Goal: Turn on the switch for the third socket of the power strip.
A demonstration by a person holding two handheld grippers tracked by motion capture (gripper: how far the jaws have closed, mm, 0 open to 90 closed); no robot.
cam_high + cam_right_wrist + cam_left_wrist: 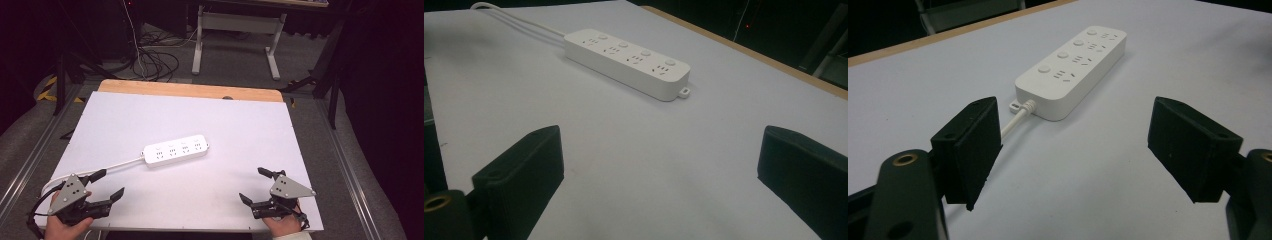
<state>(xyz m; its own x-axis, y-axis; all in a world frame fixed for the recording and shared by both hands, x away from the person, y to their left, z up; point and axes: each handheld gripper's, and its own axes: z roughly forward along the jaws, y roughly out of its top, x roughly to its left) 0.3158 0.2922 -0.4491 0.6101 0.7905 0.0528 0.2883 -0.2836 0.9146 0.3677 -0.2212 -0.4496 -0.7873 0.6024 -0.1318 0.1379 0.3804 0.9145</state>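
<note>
— Both grippers, left gripper [107, 185] and right gripper [254, 186], hover at the bench's [240, 125] near edge, fingers spread wide, holding nothing.

— And the power strip [176, 150]?

— Mid-bench, untouched, well apart from both. Nothing looks begun.

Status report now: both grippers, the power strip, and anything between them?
Left gripper open, empty. Right gripper open, empty. Power strip flat mid-table, untouched, cable trailing left. Nothing between.

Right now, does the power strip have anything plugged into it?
No. The power strip lies flat, sockets up, on the white table, and all four socket groups are bare in both gripper views. Its own cable trails off toward the left gripper.
</note>
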